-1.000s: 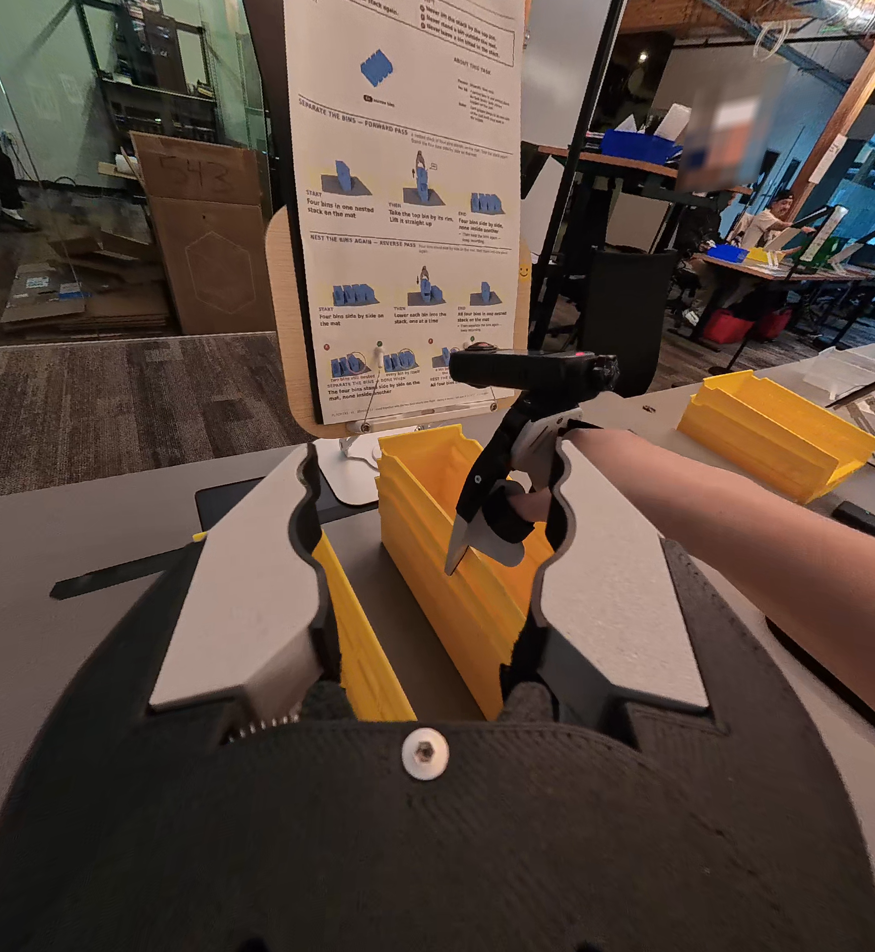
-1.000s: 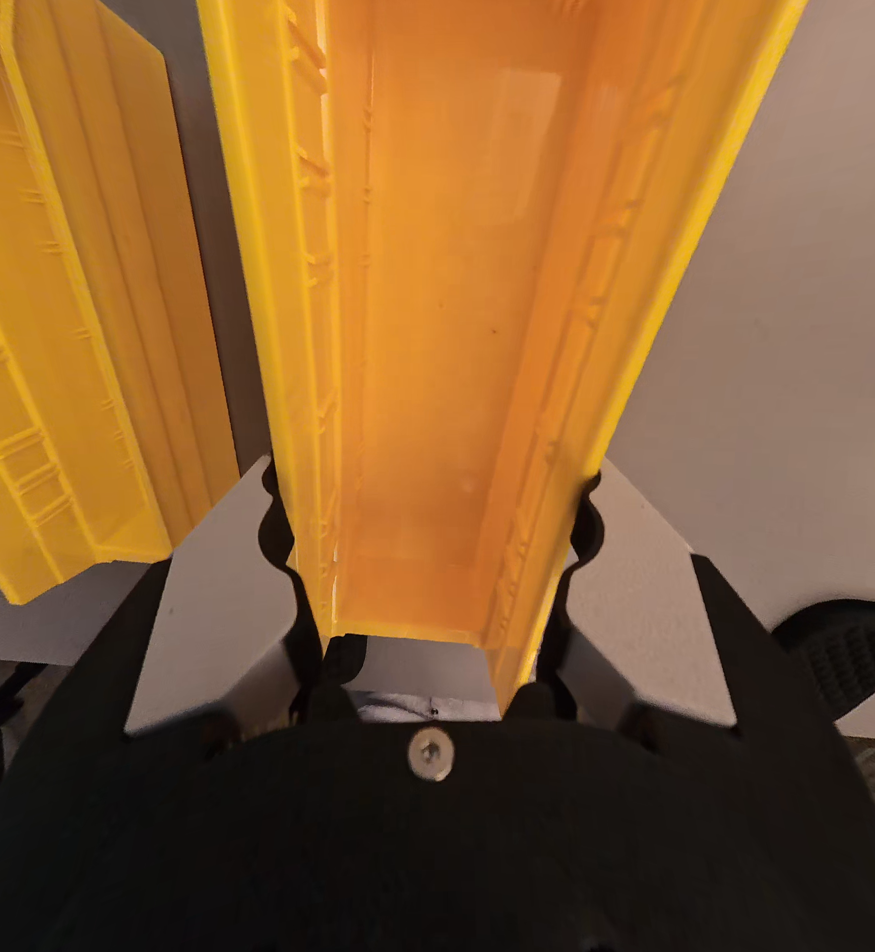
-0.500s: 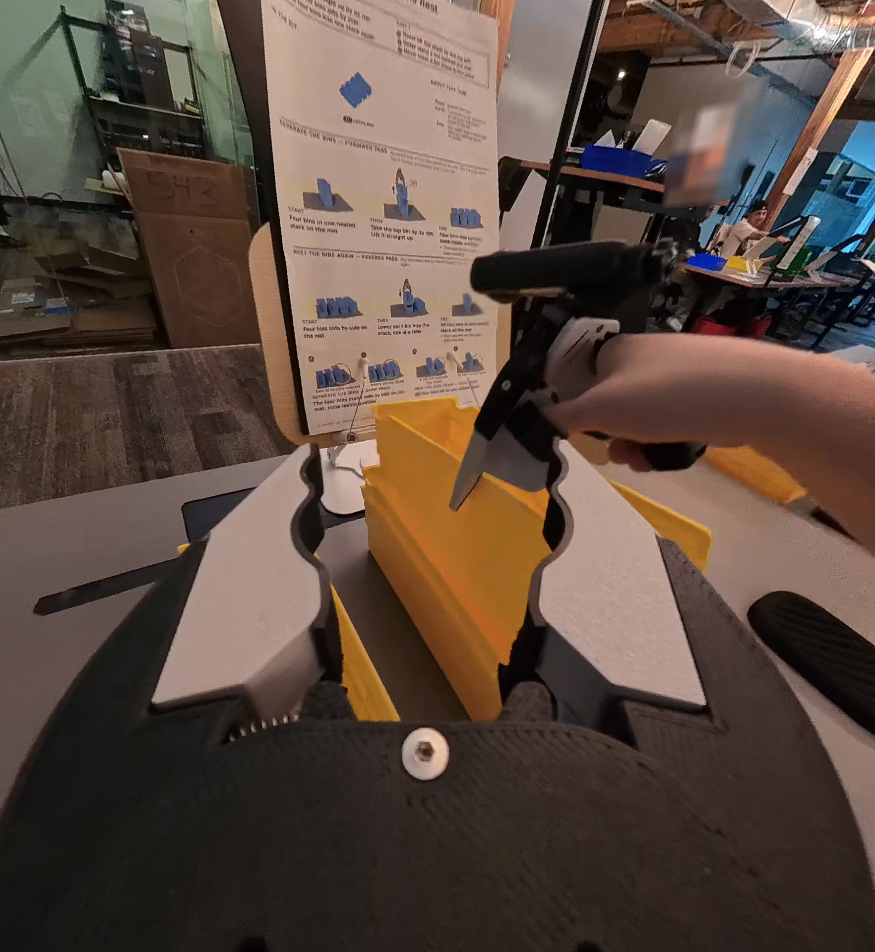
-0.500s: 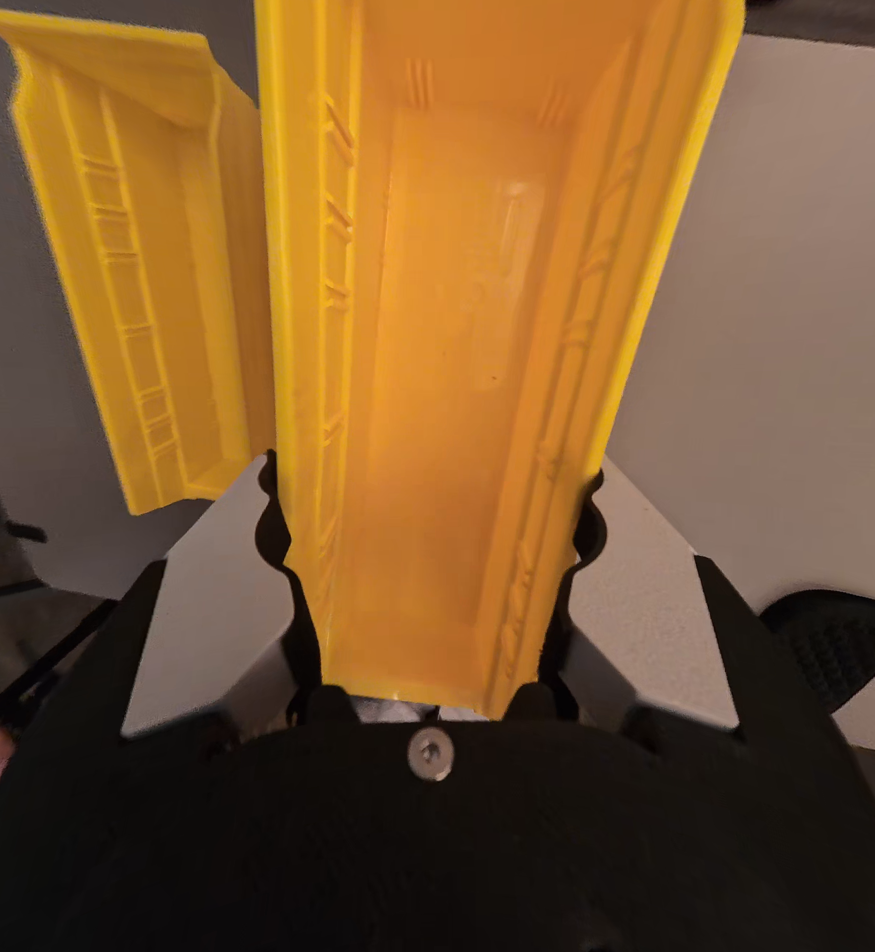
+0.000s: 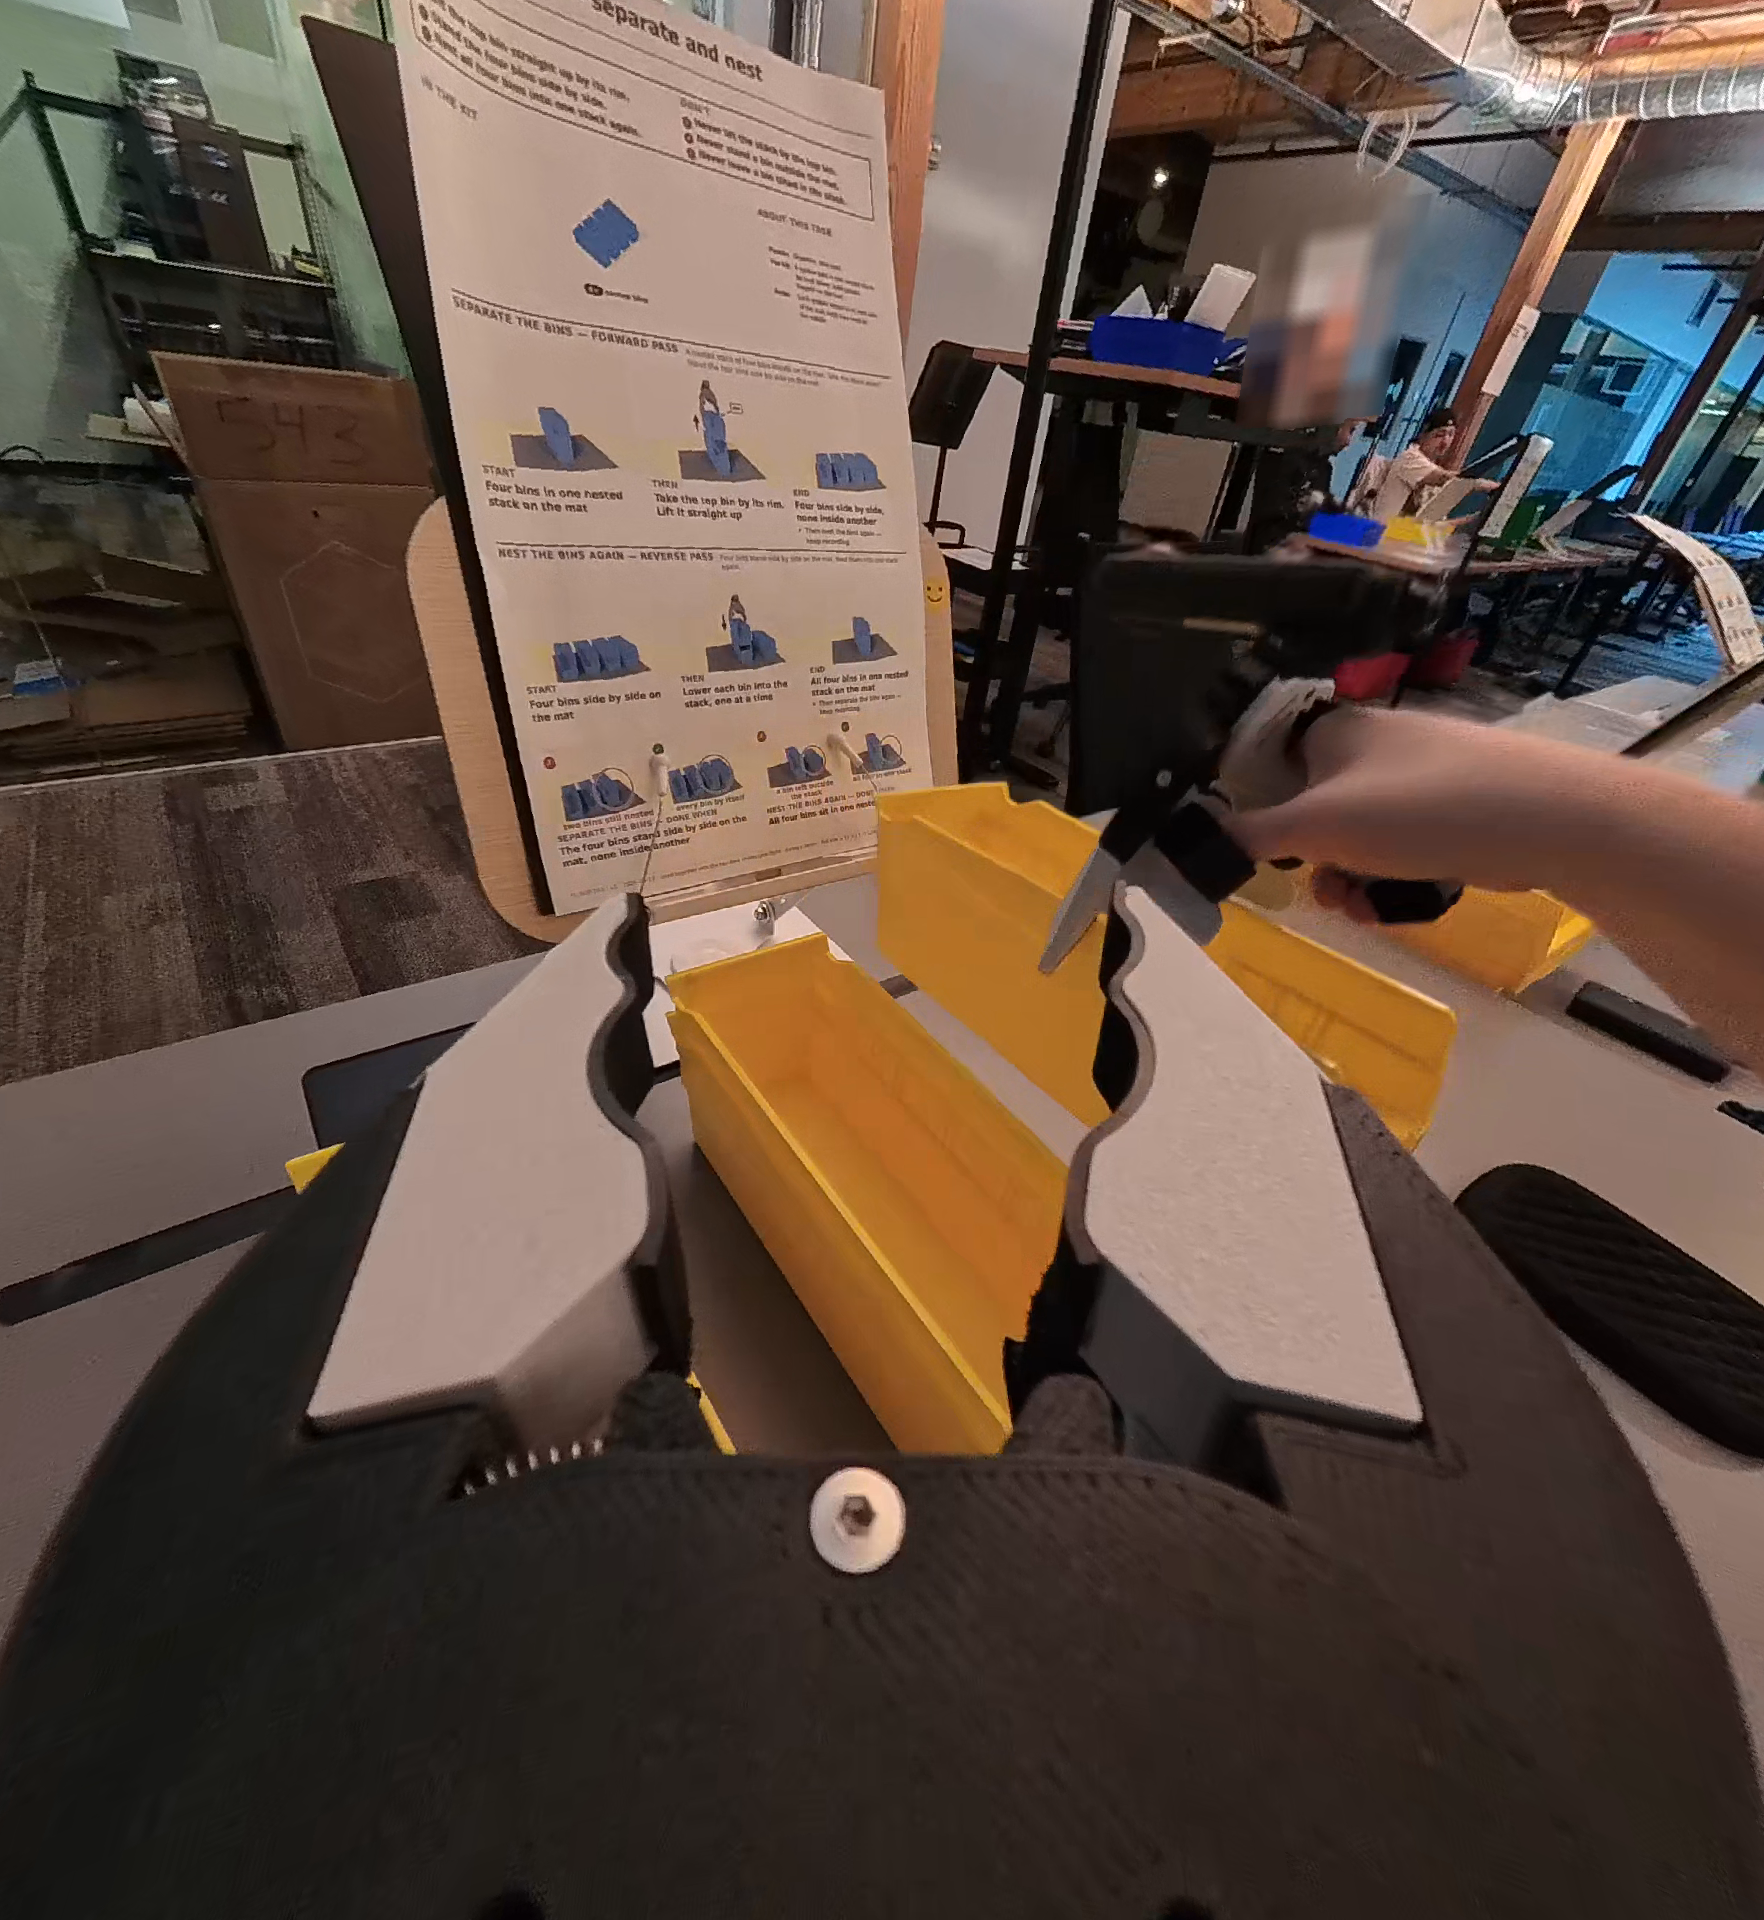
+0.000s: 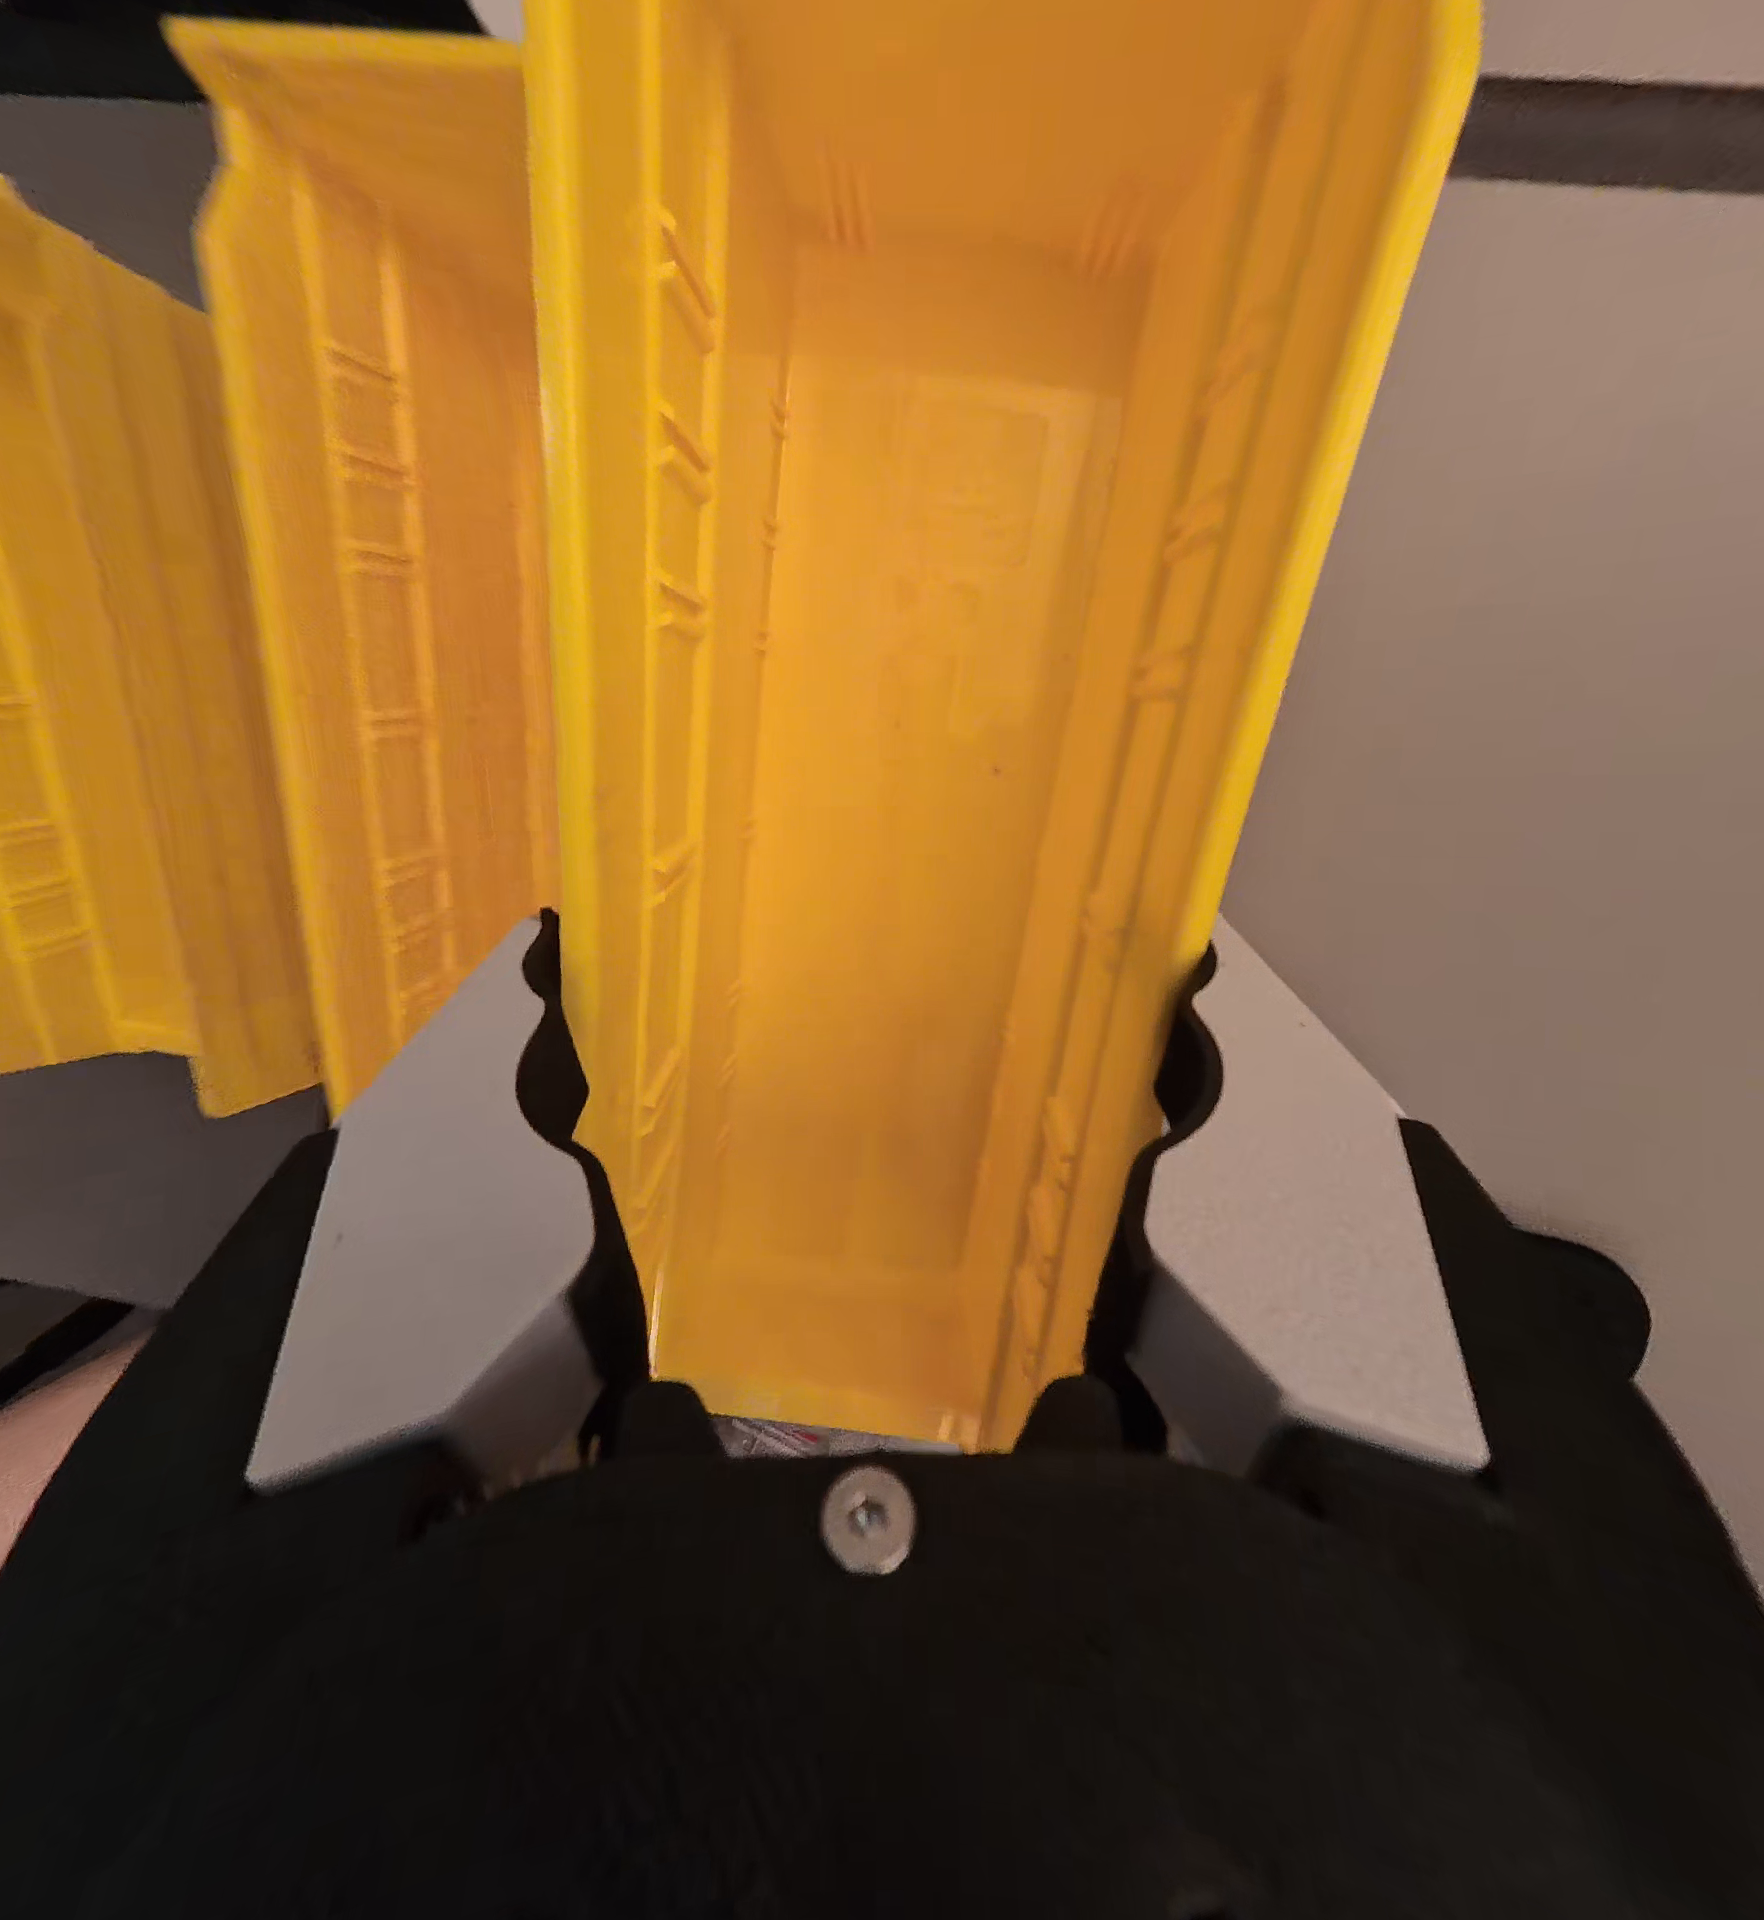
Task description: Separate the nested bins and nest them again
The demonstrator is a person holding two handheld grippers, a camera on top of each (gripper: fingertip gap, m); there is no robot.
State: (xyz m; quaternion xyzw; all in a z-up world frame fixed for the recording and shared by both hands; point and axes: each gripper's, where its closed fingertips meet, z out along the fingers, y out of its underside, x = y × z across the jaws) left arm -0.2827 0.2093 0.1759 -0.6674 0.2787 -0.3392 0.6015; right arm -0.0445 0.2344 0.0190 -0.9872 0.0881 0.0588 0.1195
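Gripping yellow bin, right fingers, left fingers wide — instruction sheet behind

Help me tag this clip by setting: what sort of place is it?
Probably a shared workshop or lab in an office loft: an instruction sheet stands on the grey table, work desks fill the background, and ceiling ducting is exposed.

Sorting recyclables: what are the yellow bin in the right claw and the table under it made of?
Long yellow bin: likely moulded plastic, semi-gloss; ribbed walls, soft sheen on its floor. Pale grey table: smooth matte top, probably laminate; no grain shows.
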